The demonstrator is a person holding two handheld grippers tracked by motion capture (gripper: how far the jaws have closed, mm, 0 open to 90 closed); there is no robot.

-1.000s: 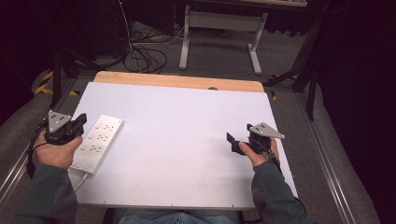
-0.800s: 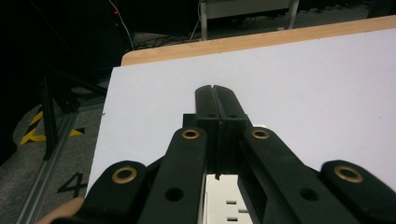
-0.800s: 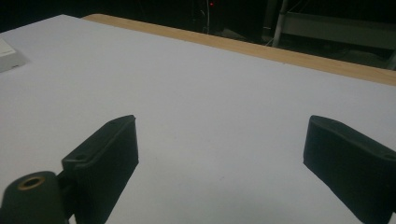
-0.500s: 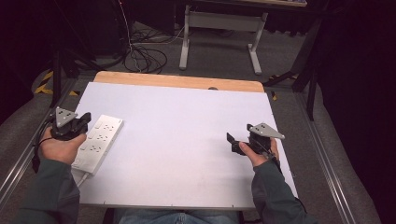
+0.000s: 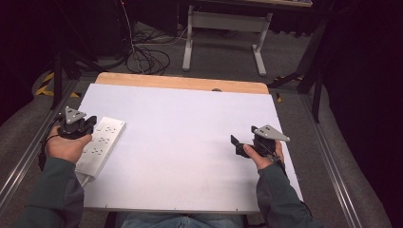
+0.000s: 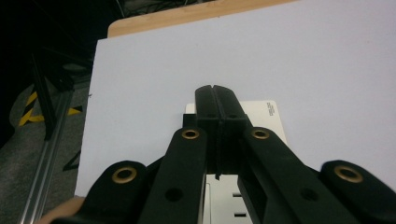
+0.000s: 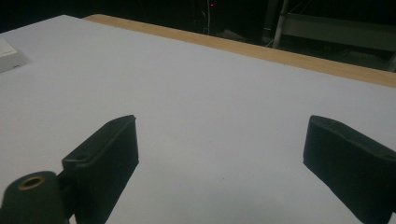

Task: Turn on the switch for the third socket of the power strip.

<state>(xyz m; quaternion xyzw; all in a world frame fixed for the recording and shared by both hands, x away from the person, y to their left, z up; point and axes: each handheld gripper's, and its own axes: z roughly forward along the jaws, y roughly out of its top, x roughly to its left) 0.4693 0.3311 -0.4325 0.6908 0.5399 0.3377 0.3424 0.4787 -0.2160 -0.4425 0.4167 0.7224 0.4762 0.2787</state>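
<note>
A white power strip (image 5: 100,144) lies at the table's left edge, its long side running front to back. My left gripper (image 5: 91,122) hovers over the strip's far end with a hand around it. In the left gripper view its jaws are pressed together, so the left gripper (image 6: 215,91) is shut with nothing between them, and the power strip (image 6: 273,117) shows just beneath. My right gripper (image 5: 239,146) rests low over the bare table at the right, pointing left. The right gripper (image 7: 219,140) is open wide and holds nothing.
The white tabletop (image 5: 190,137) has a wooden strip (image 5: 180,81) along its far edge. Metal rails (image 5: 23,161) run beside the table. Cables (image 5: 142,57) and a grey stand (image 5: 223,23) sit on the floor beyond. The power strip's corner (image 7: 9,55) shows far left.
My left gripper has shifted slightly forward and to the right, further over the power strip's far end. The right gripper has stayed where it was.
</note>
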